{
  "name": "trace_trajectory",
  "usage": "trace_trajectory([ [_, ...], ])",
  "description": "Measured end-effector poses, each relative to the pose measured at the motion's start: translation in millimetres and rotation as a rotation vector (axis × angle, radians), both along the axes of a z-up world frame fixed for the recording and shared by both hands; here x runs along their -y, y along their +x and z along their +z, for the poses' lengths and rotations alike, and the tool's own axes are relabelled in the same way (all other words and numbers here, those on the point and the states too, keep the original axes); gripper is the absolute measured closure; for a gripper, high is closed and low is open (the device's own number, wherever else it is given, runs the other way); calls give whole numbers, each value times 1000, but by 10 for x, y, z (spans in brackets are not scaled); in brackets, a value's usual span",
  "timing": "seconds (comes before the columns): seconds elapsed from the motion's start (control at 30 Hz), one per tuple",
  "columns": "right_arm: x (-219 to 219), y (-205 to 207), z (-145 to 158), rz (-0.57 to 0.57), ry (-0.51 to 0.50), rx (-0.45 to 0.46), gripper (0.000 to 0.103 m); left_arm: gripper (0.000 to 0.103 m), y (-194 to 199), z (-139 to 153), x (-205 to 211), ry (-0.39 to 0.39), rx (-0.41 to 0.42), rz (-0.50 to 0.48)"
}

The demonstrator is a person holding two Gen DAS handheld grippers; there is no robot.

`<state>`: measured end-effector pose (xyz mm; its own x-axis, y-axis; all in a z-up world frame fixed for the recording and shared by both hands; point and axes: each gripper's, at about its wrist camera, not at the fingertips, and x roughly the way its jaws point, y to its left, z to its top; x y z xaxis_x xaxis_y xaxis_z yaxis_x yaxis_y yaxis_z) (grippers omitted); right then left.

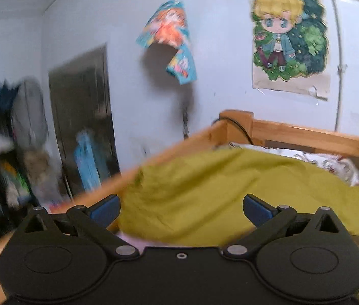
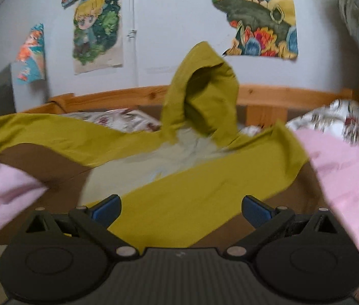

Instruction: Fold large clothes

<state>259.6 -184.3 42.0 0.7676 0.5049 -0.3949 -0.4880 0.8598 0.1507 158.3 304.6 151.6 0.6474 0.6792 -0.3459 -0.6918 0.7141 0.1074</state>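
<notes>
While both the left gripper (image 1: 181, 209) and right gripper (image 2: 181, 209) stood spread and empty, the mustard-yellow hooded jacket (image 2: 192, 190) lay unfolded; regrasping appeared due next.

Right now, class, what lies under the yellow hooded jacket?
Under the yellow hooded jacket shows a brown surface, with pink fabric alongside. Whatever lies beneath its middle is covered.
</notes>
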Motion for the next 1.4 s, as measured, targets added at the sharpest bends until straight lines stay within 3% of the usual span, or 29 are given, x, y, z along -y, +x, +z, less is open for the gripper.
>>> trace_trajectory([
  [0.07, 23, -207, -81, -16, 35, -31, 0, 1, 72, 58, -88, 47, -54, -6],
  [0.27, 250, -655, -260, -102, 183, -58, 0, 18, 339, 94, -402, 61, -240, -61],
  [0.4, 361, -663, -317, -127, 177, -74, 0, 22, 400, 58, -507, 93, -292, -82],
  [0.53, 436, -669, -355, -158, 230, -84, 0, 22, 539, 29, -523, 187, -402, -77],
  [0.63, 400, -677, -387, -153, 229, -84, 0, 31, 620, -2, -551, 213, -482, -108],
  [0.77, 321, -712, -400, -136, 215, -75, 0, 54, 598, -5, -644, 145, -484, -123],
  [1.0, 297, -717, -416, -136, 234, -97, 0, 74, 562, 46, -527, 143, -478, -132],
  [1.07, 309, -717, -409, -142, 242, -103, 0, 76, 571, 144, -411, 138, -475, -125],
  [1.23, 327, -720, -336, -140, 246, -118, 0, 78, 564, 674, 21, 7, -395, -159],
  [1.4, 351, -703, -235, -134, 197, -148, 0, 79, 552, 1238, 681, -147, -316, -304],
])
